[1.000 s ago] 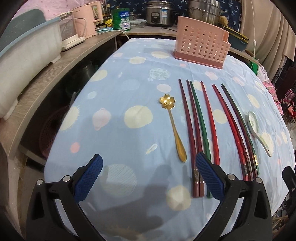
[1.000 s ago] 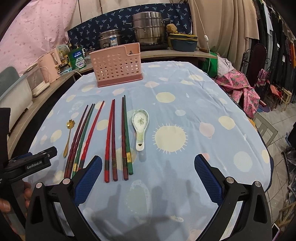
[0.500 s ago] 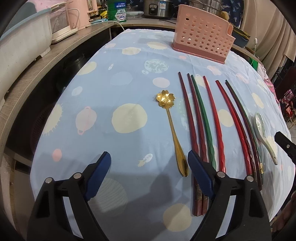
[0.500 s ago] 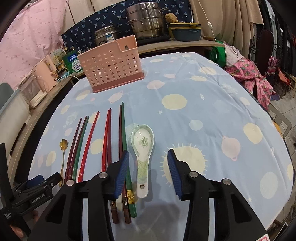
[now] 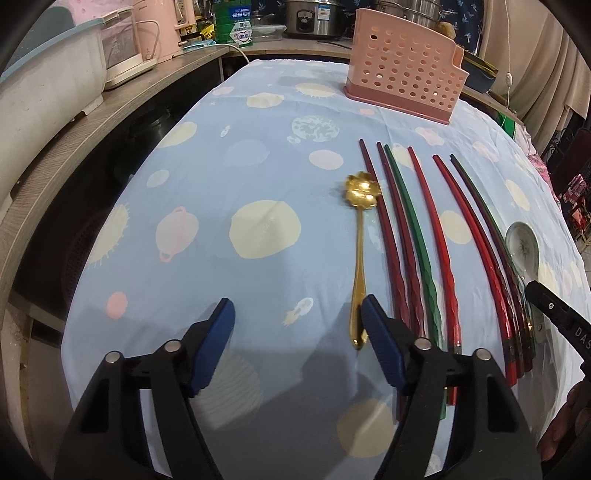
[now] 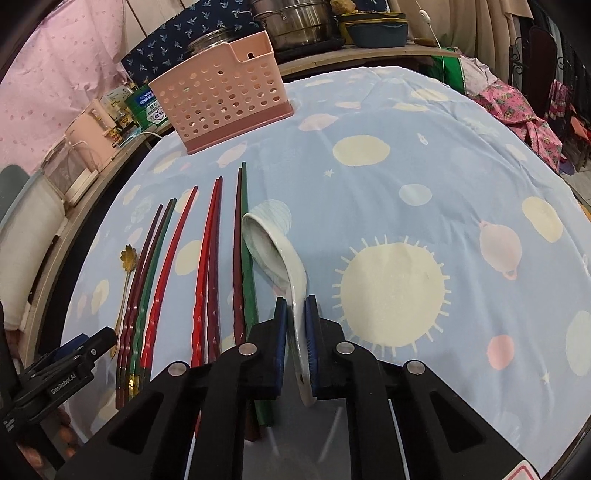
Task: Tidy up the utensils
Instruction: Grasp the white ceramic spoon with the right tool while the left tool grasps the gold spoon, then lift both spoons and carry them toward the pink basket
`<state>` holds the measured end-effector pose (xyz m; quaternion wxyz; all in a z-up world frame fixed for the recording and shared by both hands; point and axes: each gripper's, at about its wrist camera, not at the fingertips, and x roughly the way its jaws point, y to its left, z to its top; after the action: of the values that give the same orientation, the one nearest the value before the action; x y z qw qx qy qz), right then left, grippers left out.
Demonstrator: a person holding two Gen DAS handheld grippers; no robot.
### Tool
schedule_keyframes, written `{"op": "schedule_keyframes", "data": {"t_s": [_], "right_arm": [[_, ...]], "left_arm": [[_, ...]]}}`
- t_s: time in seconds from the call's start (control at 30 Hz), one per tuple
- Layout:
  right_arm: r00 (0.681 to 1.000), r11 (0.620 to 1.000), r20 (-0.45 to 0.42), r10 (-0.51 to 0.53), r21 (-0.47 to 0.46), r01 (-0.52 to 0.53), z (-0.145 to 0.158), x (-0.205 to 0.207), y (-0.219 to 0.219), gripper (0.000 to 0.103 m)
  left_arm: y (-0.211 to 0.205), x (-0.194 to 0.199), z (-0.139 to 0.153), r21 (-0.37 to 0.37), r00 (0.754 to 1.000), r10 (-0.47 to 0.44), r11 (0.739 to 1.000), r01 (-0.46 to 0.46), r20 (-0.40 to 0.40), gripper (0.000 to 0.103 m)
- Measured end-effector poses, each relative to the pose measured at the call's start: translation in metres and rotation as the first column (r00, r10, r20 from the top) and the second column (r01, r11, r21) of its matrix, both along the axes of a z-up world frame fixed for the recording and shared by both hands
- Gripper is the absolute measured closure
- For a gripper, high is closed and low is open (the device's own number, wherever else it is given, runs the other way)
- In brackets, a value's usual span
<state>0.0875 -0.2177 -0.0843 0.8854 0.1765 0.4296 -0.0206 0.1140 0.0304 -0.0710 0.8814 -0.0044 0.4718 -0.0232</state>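
Note:
My right gripper (image 6: 295,310) is shut on the handle of the white ceramic spoon (image 6: 275,251), whose bowl is tipped onto its side on the blue tablecloth. Several red, maroon and green chopsticks (image 6: 207,258) lie in a row to its left. My left gripper (image 5: 295,314) hovers low over the cloth with its jaws closing. The gold flower spoon (image 5: 360,236) has its handle end just inside the right pad (image 5: 380,332), and the pads do not press on it. The chopsticks (image 5: 417,240) lie right of it. The pink perforated holder (image 5: 402,77) (image 6: 221,103) stands at the table's far side.
A wooden counter (image 5: 110,122) with a white tub, pink appliances and tins runs along the left. Steel pots (image 6: 295,22) stand behind the holder. Pink clothes (image 6: 517,110) hang beyond the right edge. Bare tablecloth (image 6: 424,184) spreads right of the ceramic spoon.
My right gripper came down and shut on the ceramic spoon's handle, and the spoon rolled onto its side. The left jaws narrowed and edged toward the gold spoon's handle end.

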Motion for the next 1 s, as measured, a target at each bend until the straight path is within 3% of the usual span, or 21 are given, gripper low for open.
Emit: {"op": "schedule_keyframes", "data": {"t_s": [0.43,0.53,0.6,0.63,0.87,1.0], "right_arm": [[1.0,0.999,-0.001,-0.004,0.032,0.004,-0.001,-0.012,-0.002,0.093],[1.0,0.999,0.002,-0.003,0.034,0.003,-0.002,-0.014,-0.002,0.093],[1.0,0.999,0.002,-0.003,0.036,0.003,-0.002,-0.016,-0.003,0.093],[1.0,0.999,0.003,-0.003,0.035,0.003,-0.002,-0.016,-0.002,0.093],[1.0,0.999,0.002,-0.003,0.032,0.003,0.0,-0.02,-0.001,0.093],[1.0,0.999,0.005,-0.004,0.038,0.004,0.003,-0.025,-0.001,0.094]], "left_arm": [[-0.007,-0.015,0.002,-0.048,0.999,-0.041,0.998,0.041,-0.002,0.046],[-0.005,-0.016,0.002,-0.042,0.999,-0.031,0.999,0.031,0.013,0.064],[-0.001,-0.014,0.003,-0.073,1.0,-0.029,0.997,0.03,0.01,0.087],[0.002,-0.013,0.003,-0.104,0.999,-0.037,0.994,0.037,0.001,0.091],[0.004,-0.014,0.006,-0.156,0.998,-0.055,0.986,0.055,0.003,0.092],[0.006,-0.017,0.016,-0.148,0.998,-0.056,0.987,0.06,0.028,0.092]]}}
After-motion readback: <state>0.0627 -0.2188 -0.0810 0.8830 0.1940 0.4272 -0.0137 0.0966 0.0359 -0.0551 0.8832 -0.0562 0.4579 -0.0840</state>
